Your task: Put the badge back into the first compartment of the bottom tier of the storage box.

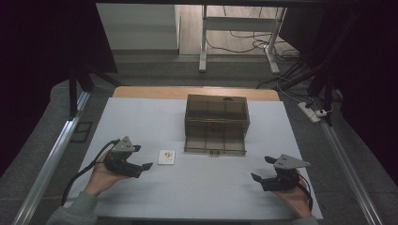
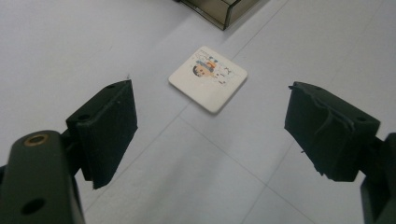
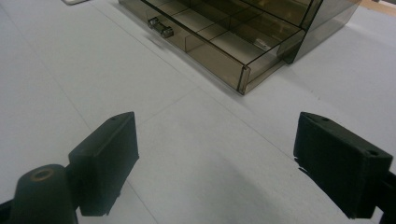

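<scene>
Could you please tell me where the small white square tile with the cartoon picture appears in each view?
High view: small white square tile with the cartoon picture, left of centre, beside the smoky transparent plastic drawer box.
Left gripper view: upper centre, ahead of the open jaws.
Right gripper view: possibly the white sliver at the top-left edge; uncertain.
Shared landmark: the drawer box.

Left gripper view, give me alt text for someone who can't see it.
A small white square tile with a cartoon print lies flat on the pale table, just ahead of the open left gripper, whose two black jaws stand wide apart. A smoky transparent plastic box corner shows at the top.
</scene>
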`<act>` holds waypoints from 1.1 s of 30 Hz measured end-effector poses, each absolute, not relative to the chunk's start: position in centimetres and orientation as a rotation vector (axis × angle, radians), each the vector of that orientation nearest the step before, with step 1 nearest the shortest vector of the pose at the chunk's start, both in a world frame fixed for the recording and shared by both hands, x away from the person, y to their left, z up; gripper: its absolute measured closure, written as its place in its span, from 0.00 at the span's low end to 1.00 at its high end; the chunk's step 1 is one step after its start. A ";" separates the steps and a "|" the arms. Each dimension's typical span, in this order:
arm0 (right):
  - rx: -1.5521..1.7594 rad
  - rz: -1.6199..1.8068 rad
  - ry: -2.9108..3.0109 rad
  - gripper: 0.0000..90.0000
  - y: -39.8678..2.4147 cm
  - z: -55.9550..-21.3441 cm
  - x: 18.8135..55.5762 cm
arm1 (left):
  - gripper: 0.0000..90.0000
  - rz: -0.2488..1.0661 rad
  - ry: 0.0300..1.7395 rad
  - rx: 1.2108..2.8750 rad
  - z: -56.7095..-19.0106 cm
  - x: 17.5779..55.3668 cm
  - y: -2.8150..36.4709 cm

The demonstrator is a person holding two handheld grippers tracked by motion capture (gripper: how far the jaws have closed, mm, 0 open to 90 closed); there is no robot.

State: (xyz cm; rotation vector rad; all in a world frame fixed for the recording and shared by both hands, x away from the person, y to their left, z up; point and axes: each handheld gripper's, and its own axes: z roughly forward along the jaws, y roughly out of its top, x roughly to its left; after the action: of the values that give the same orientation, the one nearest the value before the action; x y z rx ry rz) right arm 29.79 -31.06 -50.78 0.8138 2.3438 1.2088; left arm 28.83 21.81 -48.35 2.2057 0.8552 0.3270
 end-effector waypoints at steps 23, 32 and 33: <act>0.820 1.193 2.359 0.15 -31.0 -50.9 29.8 | 0.20 0.298 0.768 2.278 -47.6 32.4 18.3; 0.816 1.185 2.375 0.15 -30.9 -51.1 29.9 | 0.21 0.275 0.755 2.280 -47.4 34.0 17.3; 0.814 1.184 2.376 0.15 -30.9 -51.1 29.9 | 0.21 0.272 0.753 2.278 -47.4 34.2 17.1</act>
State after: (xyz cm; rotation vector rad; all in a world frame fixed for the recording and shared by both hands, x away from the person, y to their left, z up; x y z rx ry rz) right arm 29.88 -30.90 -51.11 0.8142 2.3762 1.1837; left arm 34.18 17.13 -47.42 2.2785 0.7534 0.2719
